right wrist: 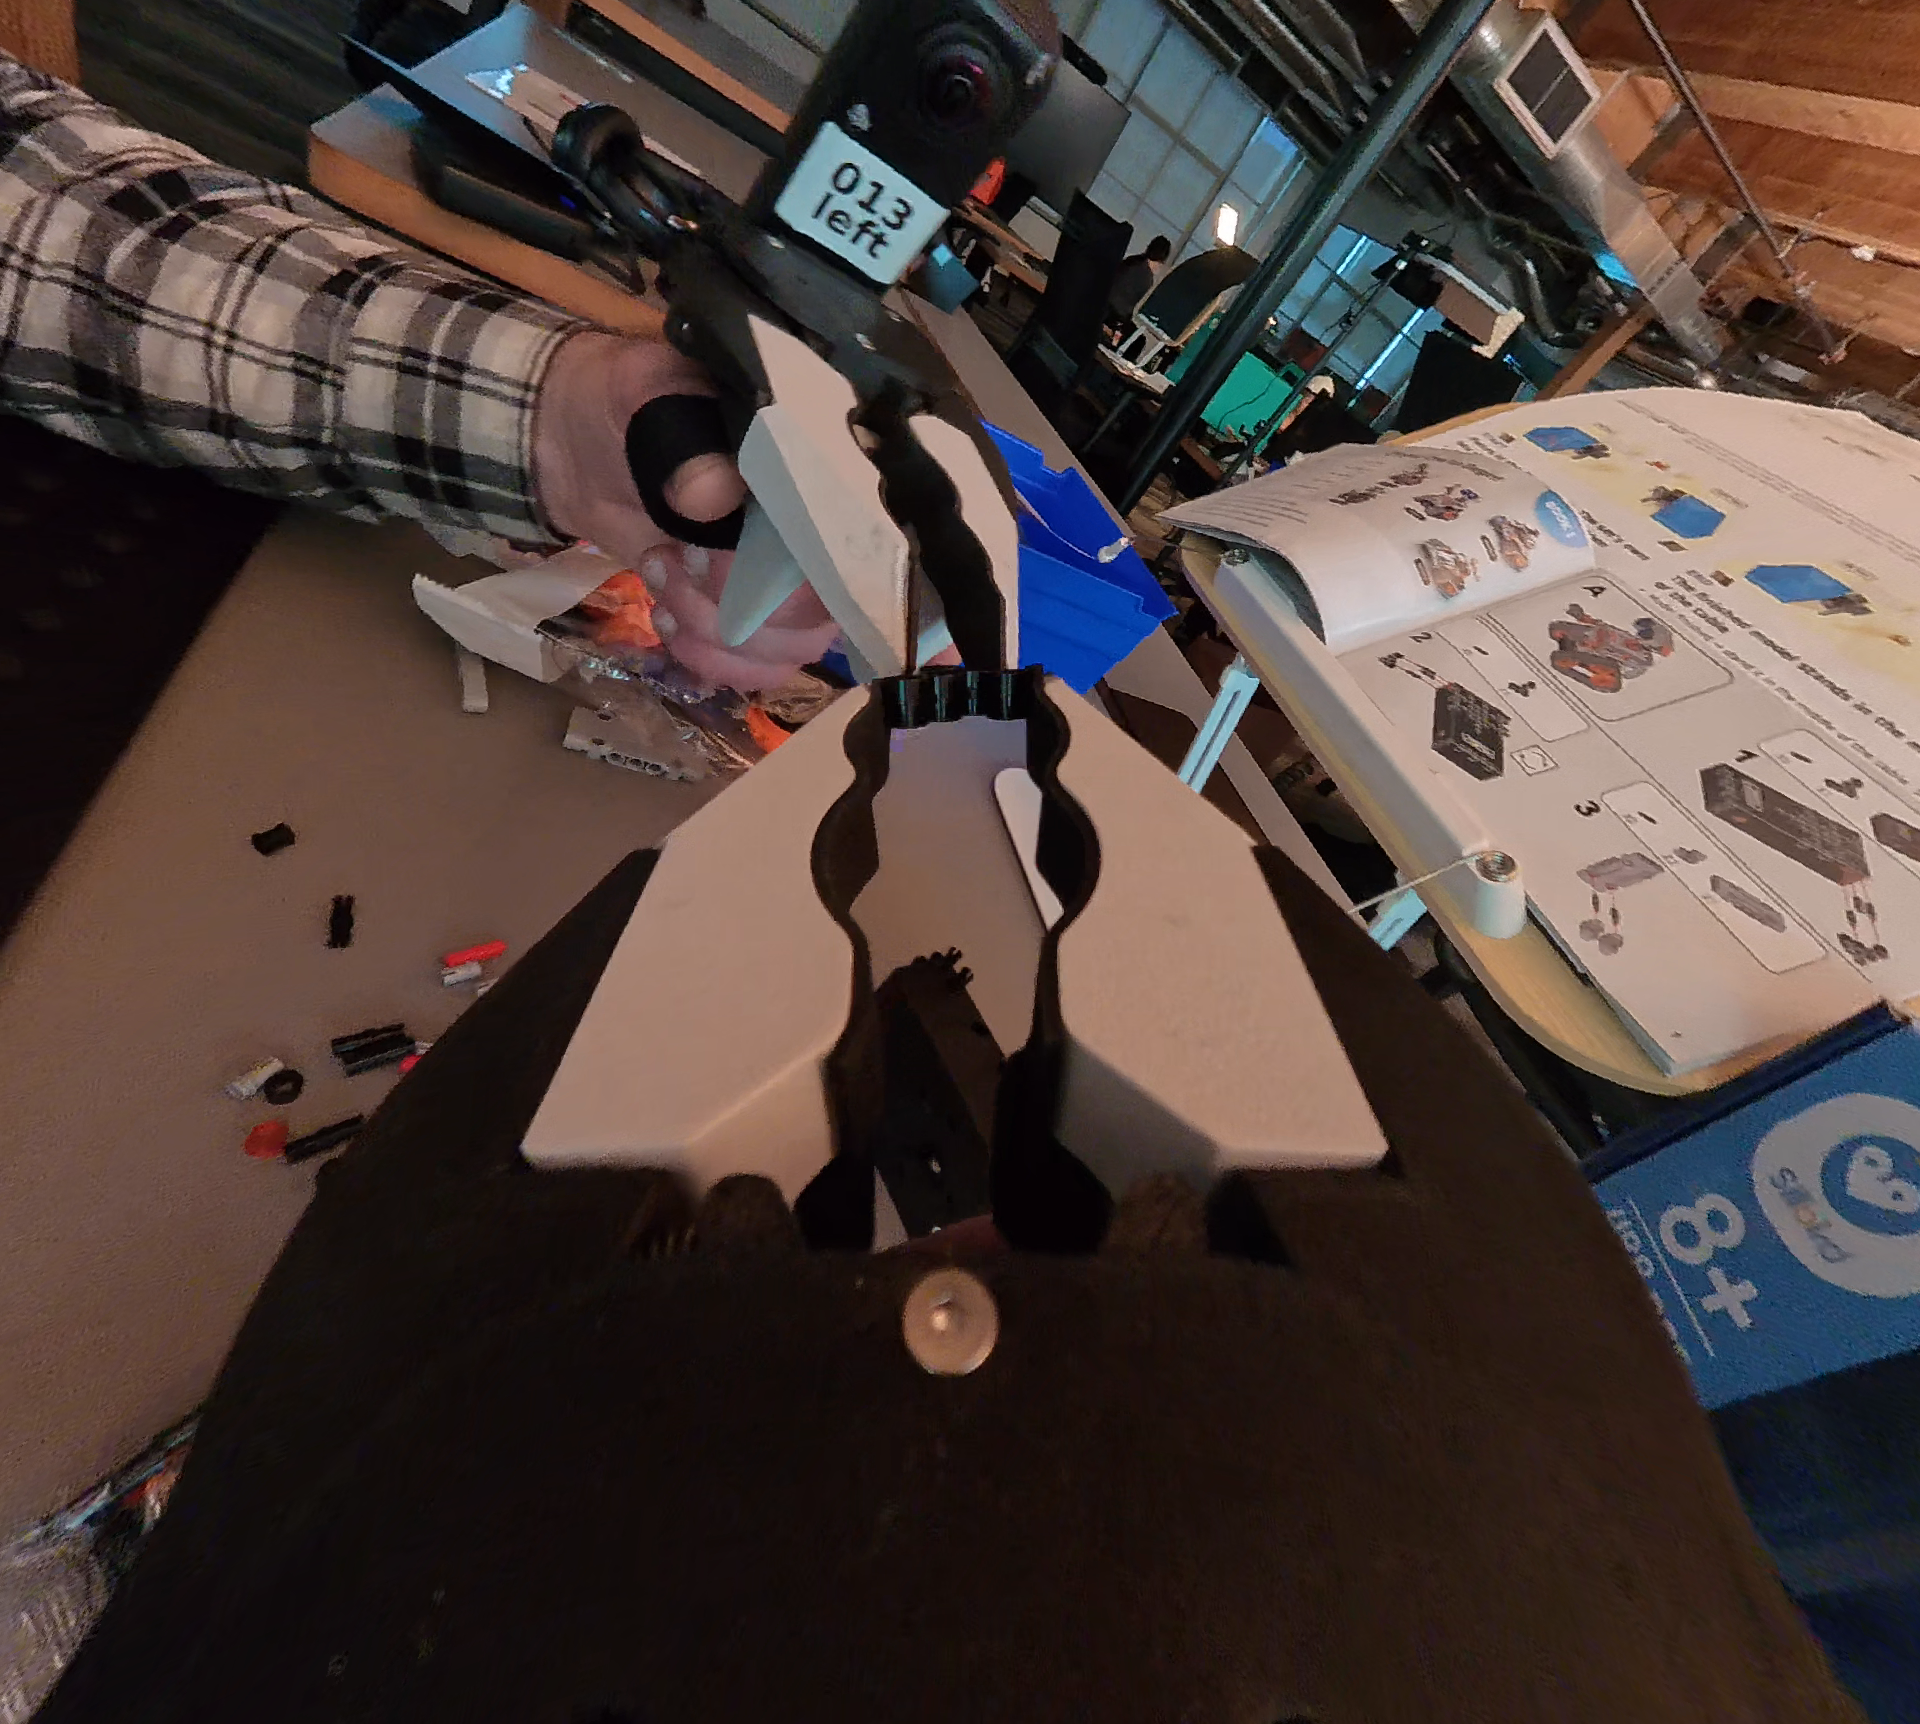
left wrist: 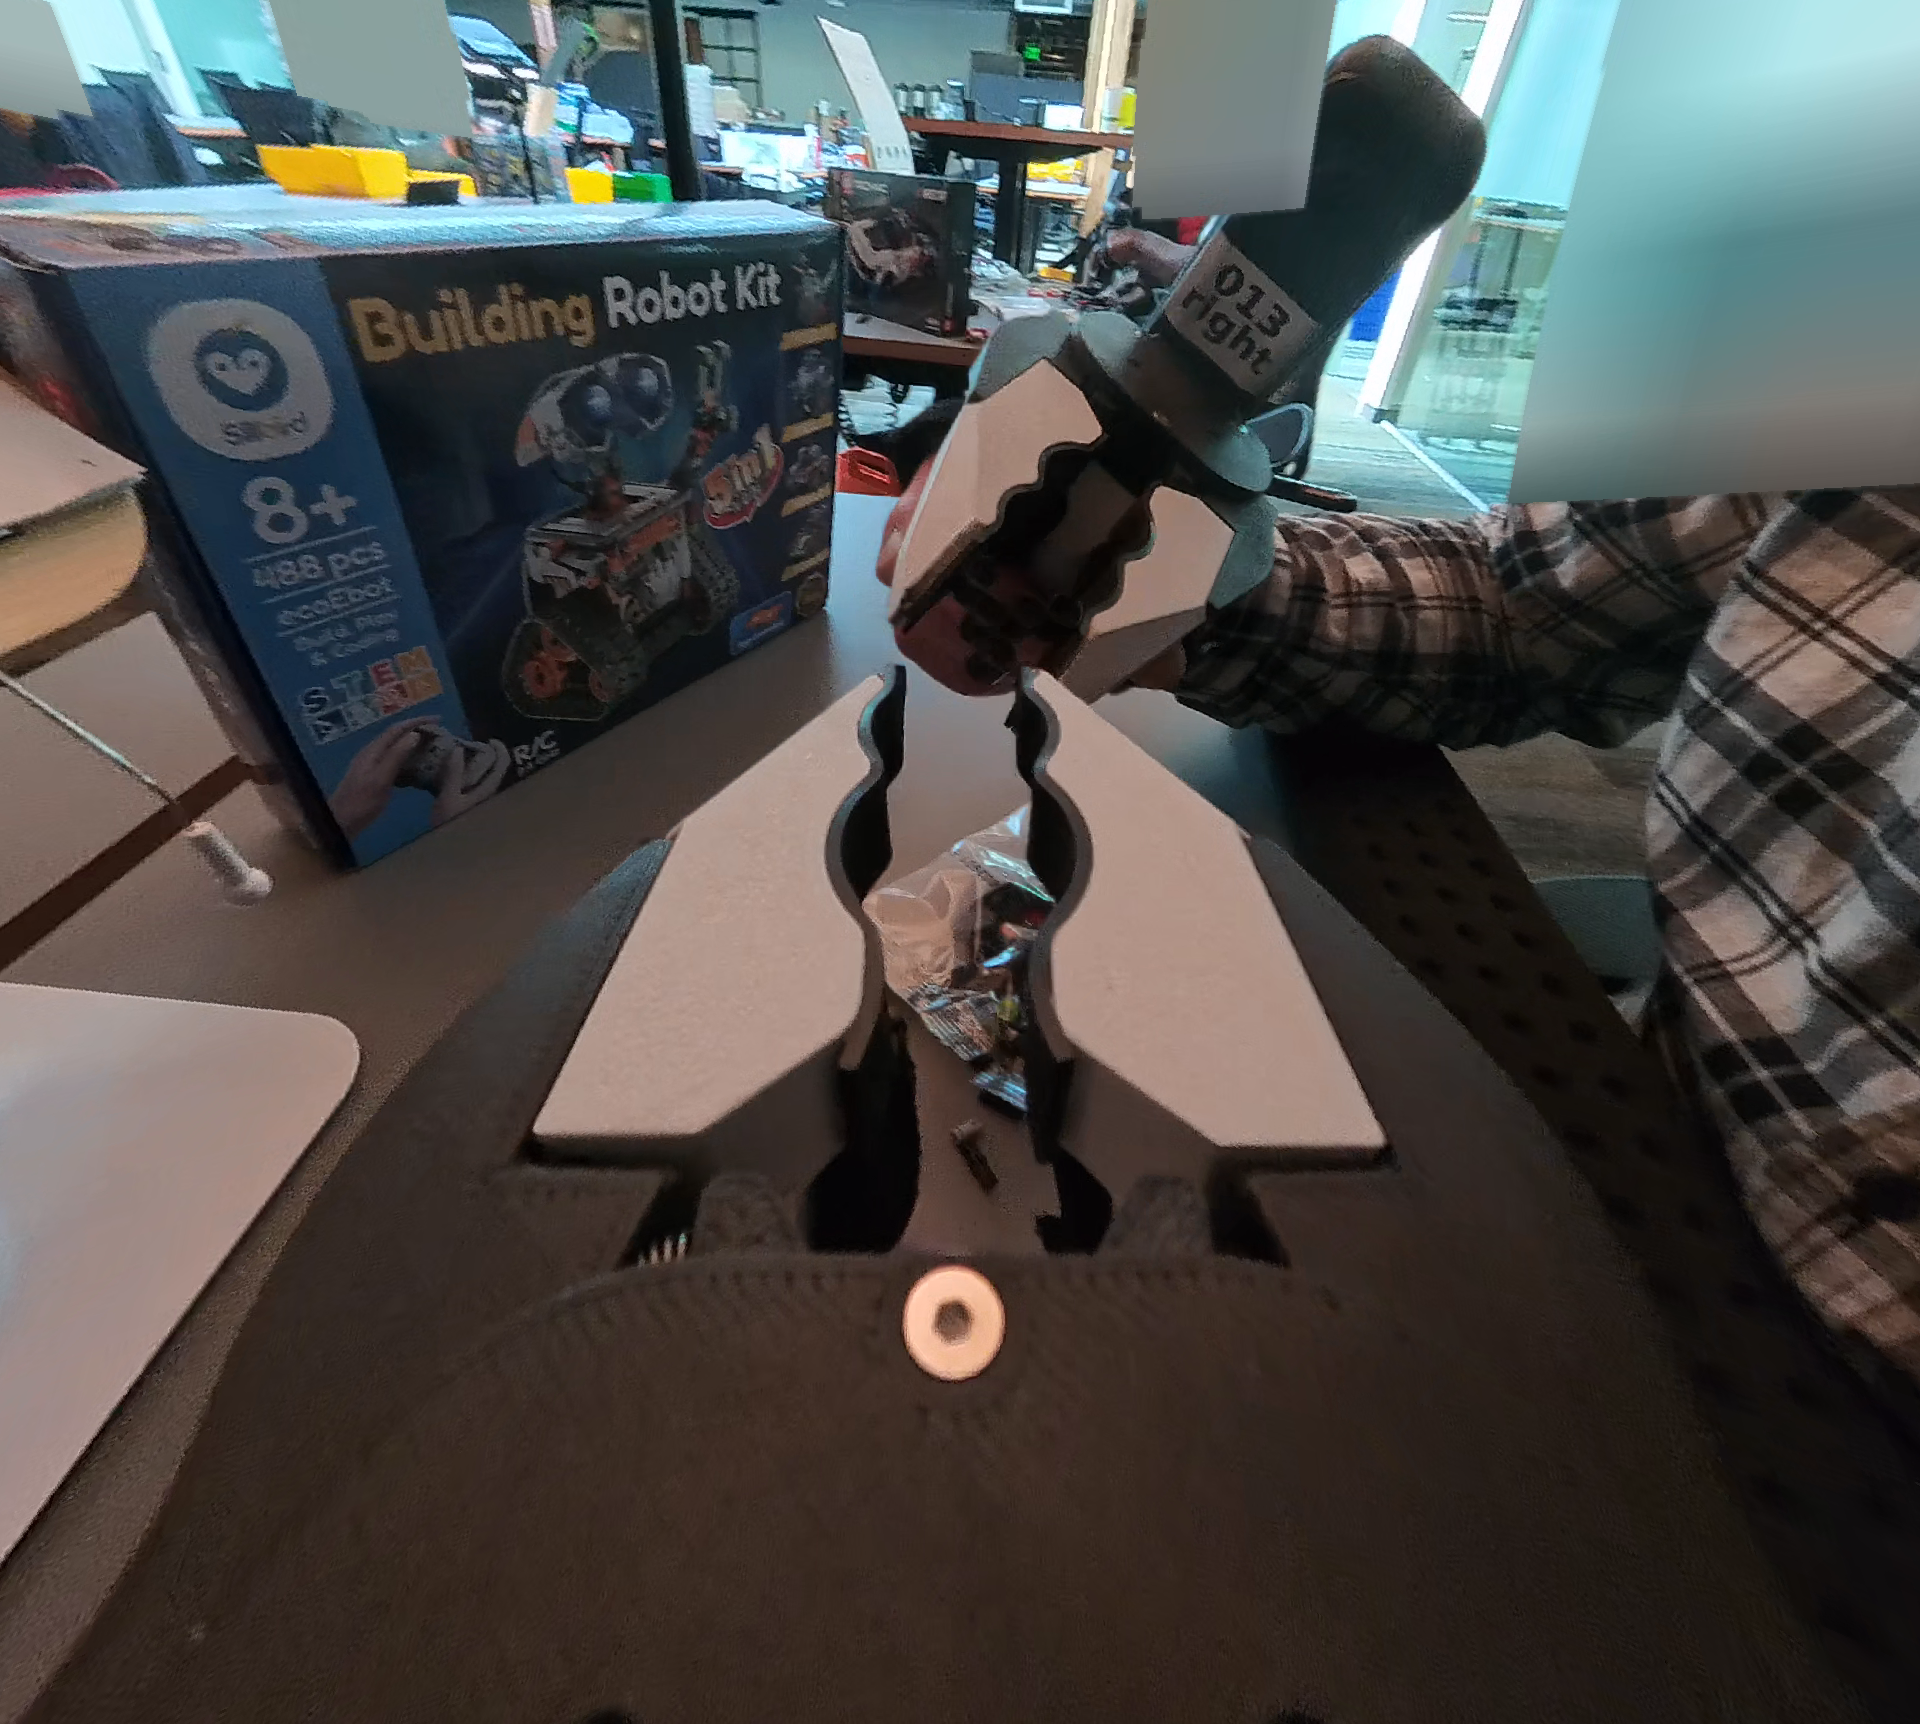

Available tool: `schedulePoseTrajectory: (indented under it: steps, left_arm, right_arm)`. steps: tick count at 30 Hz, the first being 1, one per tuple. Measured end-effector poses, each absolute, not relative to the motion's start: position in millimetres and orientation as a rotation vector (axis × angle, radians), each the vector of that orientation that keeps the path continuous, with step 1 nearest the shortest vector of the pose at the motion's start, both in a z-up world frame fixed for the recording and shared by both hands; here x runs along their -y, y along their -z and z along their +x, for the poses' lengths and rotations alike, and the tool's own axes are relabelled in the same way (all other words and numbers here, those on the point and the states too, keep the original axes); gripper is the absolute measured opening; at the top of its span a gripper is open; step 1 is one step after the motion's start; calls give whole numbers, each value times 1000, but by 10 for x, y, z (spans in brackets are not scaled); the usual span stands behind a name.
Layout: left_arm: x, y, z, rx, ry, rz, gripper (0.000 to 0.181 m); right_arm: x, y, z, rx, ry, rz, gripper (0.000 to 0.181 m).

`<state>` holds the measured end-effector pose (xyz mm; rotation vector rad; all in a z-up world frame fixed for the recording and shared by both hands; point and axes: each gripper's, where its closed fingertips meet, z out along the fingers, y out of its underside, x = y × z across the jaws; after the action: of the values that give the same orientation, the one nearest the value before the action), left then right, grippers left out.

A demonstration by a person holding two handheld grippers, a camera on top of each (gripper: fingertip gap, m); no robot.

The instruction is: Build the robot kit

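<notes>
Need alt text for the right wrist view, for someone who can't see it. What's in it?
The right hand-held gripper pinches a small black building piece at its fingertips, above a tan table. Just beyond, the left hand-held gripper points down toward it. Loose black and red pieces lie left; an open instruction booklet sits right.

Left claw (left wrist: 961,687) parted; right claw (left wrist: 1003,635) near.
</notes>
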<state>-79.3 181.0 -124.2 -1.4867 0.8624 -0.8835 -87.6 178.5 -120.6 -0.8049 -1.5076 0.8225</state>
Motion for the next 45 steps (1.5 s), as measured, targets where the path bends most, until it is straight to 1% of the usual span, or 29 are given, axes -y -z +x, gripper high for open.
schedulePoseTrajectory:
  steps: [1, 2, 5, 7, 14, 23, 26, 28, 30, 34, 36, 38, 42, 45]
  left_arm:
    - [-1776, 1249, -786, -882, 899, -1490, 17]
    - [-1722, 1259, -773, -914, 921, -1490, 24]
    - [-1680, 1312, -760, -952, 921, -1517, 26]
    - [-1654, 1334, -719, -955, 967, -1519, 25]
    - [-1599, 1276, -672, -902, 1170, -1485, 8]
    - [-1589, 1282, -625, -878, 1250, -1485, 8]
    - [-1676, 1288, -656, -833, 1209, -1505, 8]
    - [-1777, 1287, -709, -775, 1164, -1527, 8]
    - [-1881, 1275, -783, -713, 1113, -1536, 8]
    - [-1985, 1269, -829, -648, 1053, -1549, 8]
    - [-1997, 1294, -805, -653, 1029, -1563, 8]
    - [-2038, 1316, -815, -632, 992, -1578, 8]
    - [-2049, 1352, -842, -650, 975, -1605, 8]
    - [-2118, 1486, -945, -729, 764, -1655, 16]
  right_arm:
    - [-1762, 1212, -879, 1517, -814, -795, 24]
    - [-1745, 1217, -881, 1525, -806, -787, 24]
    - [-1700, 1225, -878, 1542, -809, -773, 24]
    - [-1674, 1249, -885, 1557, -791, -759, 24]
    - [-1645, 1278, -851, 1596, -723, -706, 24]
    - [-1614, 1276, -830, 1610, -703, -688, 24]
    - [-1707, 1268, -840, 1584, -662, -721, 24]
    - [-1824, 1237, -839, 1547, -613, -761, 28]
    - [-1888, 1202, -817, 1526, -580, -773, 28]
    - [-1944, 1222, -844, 1531, -506, -815, 12]
    - [-2007, 1272, -883, 1527, -439, -836, 11]
    - [-2056, 1284, -907, 1506, -417, -859, 7]
    - [-2091, 1301, -942, 1517, -464, -893, 5]
    - [-2135, 1423, -982, 1600, -566, -937, 5]
